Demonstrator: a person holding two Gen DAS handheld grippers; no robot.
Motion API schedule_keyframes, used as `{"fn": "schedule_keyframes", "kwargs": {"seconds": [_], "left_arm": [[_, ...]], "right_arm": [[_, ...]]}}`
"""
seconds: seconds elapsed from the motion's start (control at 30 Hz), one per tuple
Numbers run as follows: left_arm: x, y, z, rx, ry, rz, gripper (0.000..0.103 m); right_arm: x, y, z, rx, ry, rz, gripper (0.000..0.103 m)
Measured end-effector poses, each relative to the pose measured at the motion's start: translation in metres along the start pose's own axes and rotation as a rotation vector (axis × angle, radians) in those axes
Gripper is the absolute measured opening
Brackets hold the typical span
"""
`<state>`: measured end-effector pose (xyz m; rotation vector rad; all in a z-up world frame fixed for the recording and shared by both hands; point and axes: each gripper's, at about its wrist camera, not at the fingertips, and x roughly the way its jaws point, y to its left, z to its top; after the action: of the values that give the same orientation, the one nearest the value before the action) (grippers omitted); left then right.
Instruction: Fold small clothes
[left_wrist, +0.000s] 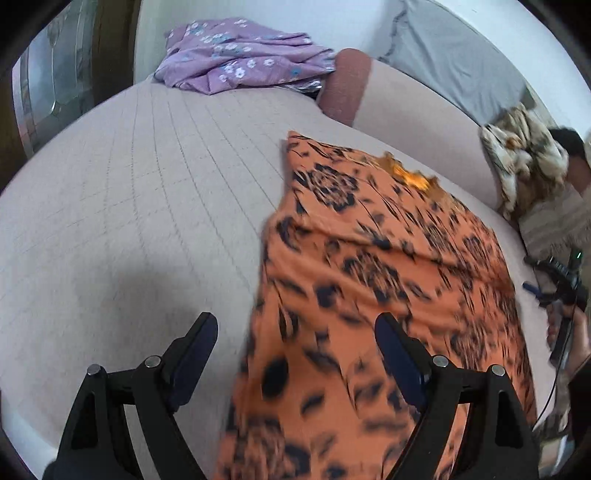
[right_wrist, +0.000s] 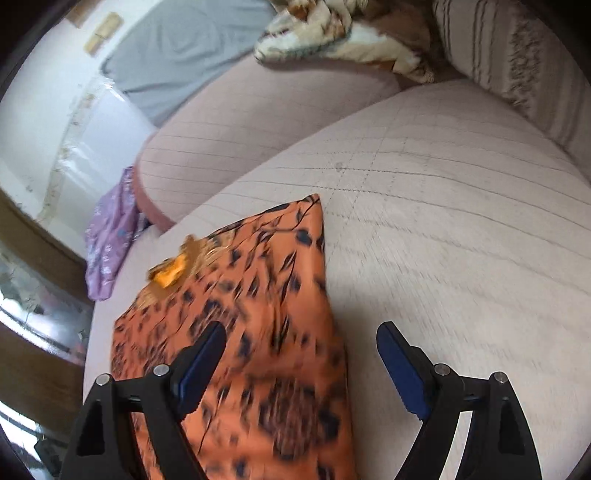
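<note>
Between the spread fingers of the left gripper (left_wrist: 295, 332) nothing is clamped: its jaws stand wide, the left finger over bare bed cover, the right finger over the near part of the orange garment (left_wrist: 369, 277). That garment, orange with a dark flower-and-leaf print, lies spread on the pinkish quilted bed cover (left_wrist: 129, 203), running from the bottom edge of the left wrist view up toward a pointed far corner. A small bright orange trim (left_wrist: 410, 175) sits at its upper edge.

The right gripper (right_wrist: 299, 343) is likewise wide apart and holds nothing; its left finger hangs over the orange garment (right_wrist: 240, 314), its right finger over bare bed cover (right_wrist: 443, 221), and the garment's right edge passes between the two. Whether either gripper touches the cloth cannot be told, and both views are smeared near the fingers.

Farther off, a crumpled purple flowered garment (left_wrist: 236, 55) lies at the far end of the bed, well apart from the orange one, beside a pink bolster (left_wrist: 343, 88). A grey pillow (left_wrist: 454, 55) leans behind it. A brown-and-cream blanket (right_wrist: 332, 33) is bunched at the far side, next to a striped cushion (right_wrist: 517, 62). At the right edge of the left wrist view, the right gripper (left_wrist: 554, 280) shows with a hand (left_wrist: 576, 339) on it.
</note>
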<state>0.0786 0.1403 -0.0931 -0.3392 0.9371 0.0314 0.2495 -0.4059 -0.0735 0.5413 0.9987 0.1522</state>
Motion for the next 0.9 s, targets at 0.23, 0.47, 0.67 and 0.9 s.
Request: {"fn": "schedule_keyframes", "kwargs": {"seconds": [0.23,0.47,0.67,0.9], "left_arm": [[0.033,0.012,0.030,0.000,0.005,0.030,0.087],[0.047,0.015,0.071,0.016,-0.043,0.029,0.087],[0.080,-0.004,0.125,0.036,-0.046,-0.022,0.087],[0.143,-0.025,0.154,0.117,0.070,0.002,0.057]], "right_arm": [[0.068,0.008,0.016,-0.070,0.122,-0.060,0.013],[0.045,0.001,0.017,-0.046,0.029,-0.158,0.017],[0.046,0.039,0.036,-0.079,-0.038,-0.021,0.096],[0.085,0.027,0.030,-0.048,0.012,-0.108,0.088]]}}
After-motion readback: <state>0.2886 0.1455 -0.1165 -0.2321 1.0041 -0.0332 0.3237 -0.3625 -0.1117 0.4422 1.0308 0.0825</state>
